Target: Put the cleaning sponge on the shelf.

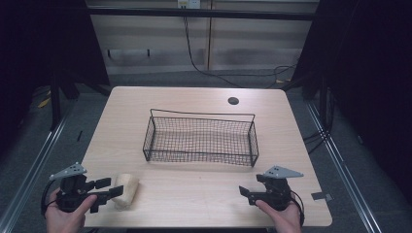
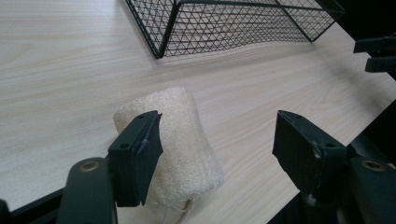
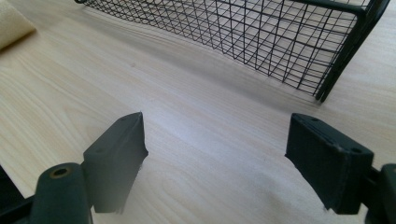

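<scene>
Pale wood-grain table (image 1: 204, 194) is seen from above, with a round dark grommet hole (image 1: 233, 101) near its far edge. Black wire-mesh basket (image 1: 200, 137) is set at the table's centre, long side toward the person, nothing visible inside it.

Cream, rough-textured loofah-like roll (image 1: 126, 190) is laid flat on the near-left part of the table, well apart from the basket.

Left gripper (image 1: 108, 189) is held low at the near-left edge by the left hand (image 1: 65, 213), jaws spread wide and pointed toward the roll. In the left gripper view the roll (image 2: 182, 144) is seen just past the left-side jaw, partly covered by it; the other jaw is well clear over bare table. Contact between jaw and roll cannot be confirmed. Nothing is clamped. The basket corner (image 2: 163, 49) is seen farther ahead.

Right gripper (image 1: 245, 192) is held at the near-right edge by the right hand (image 1: 284, 216), jaws pointed left along the table. In the right gripper view its jaws are spread wide over bare wood, nothing between them. The basket's end wall (image 3: 299, 51) is seen ahead of it, and an edge of the roll (image 3: 11, 25) at the upper-left corner.

Grey three-cornered plates are seen on top of both grippers.
</scene>
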Motion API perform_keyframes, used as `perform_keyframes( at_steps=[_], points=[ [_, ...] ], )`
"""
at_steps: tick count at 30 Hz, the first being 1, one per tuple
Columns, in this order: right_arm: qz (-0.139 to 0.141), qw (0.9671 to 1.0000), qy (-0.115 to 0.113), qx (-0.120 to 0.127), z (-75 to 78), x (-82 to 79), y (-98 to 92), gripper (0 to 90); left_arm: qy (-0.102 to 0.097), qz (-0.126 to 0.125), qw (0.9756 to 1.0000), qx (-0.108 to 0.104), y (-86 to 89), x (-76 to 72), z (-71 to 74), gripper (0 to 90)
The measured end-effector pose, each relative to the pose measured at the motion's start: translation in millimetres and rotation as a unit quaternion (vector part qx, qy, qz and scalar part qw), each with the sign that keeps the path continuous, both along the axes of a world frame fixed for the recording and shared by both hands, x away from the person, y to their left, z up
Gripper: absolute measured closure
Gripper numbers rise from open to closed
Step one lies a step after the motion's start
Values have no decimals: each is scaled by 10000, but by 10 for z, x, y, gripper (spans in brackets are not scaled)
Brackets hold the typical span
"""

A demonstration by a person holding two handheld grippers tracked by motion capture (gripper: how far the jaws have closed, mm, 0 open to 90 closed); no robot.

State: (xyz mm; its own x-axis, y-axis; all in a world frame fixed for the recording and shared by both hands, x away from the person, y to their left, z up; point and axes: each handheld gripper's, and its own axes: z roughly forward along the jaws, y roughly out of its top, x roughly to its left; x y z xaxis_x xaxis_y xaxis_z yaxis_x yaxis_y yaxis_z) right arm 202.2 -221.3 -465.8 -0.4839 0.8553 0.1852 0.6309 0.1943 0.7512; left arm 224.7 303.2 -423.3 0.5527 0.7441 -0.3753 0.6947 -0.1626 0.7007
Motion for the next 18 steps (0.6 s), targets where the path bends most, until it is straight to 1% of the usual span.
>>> perform_keyframes(
  at_steps=[4, 7, 8, 9, 11, 12, 14, 16, 17, 18],
  points=[
    [27, 10000, 1, -21, 4, -12, 11, 197, 43, 41, 10000, 17, 14, 10, 7, 283],
    [46, 10000, 22, -2, -1, -10, 18, 197, 88, 22, 9999, 65, 25, 14, 14, 278],
    [69, 10000, 40, -4, -3, -6, 24, 197, 113, 46, 9999, 122, 29, 8, 30, 292],
    [69, 10000, 40, -4, -3, -6, 24, 197, 113, 46, 9999, 122, 29, 8, 30, 294],
    [73, 9999, 86, 10, -9, -1, 29, 197, 216, 122, 9995, 191, 38, 13, 51, 288],
    [78, 9999, 96, 21, -10, 1, 29, 196, 264, 181, 9993, 176, 51, 22, 74, 289],
    [73, 9999, 100, 30, -12, 1, 29, 195, 302, 203, 9992, 169, 53, 31, 83, 286],
    [79, 9999, 130, 49, -17, 4, 28, 190, 479, 170, 9982, 311, 57, 63, 104, 245],
    [79, 9999, 130, 49, -17, 4, 28, 190, 479, 170, 9982, 311, 57, 63, 104, 258],
    [73, 9999, 134, 51, -17, 4, 28, 190, 510, 129, 9979, 375, 56, 69, 111, 258]
  ],
)
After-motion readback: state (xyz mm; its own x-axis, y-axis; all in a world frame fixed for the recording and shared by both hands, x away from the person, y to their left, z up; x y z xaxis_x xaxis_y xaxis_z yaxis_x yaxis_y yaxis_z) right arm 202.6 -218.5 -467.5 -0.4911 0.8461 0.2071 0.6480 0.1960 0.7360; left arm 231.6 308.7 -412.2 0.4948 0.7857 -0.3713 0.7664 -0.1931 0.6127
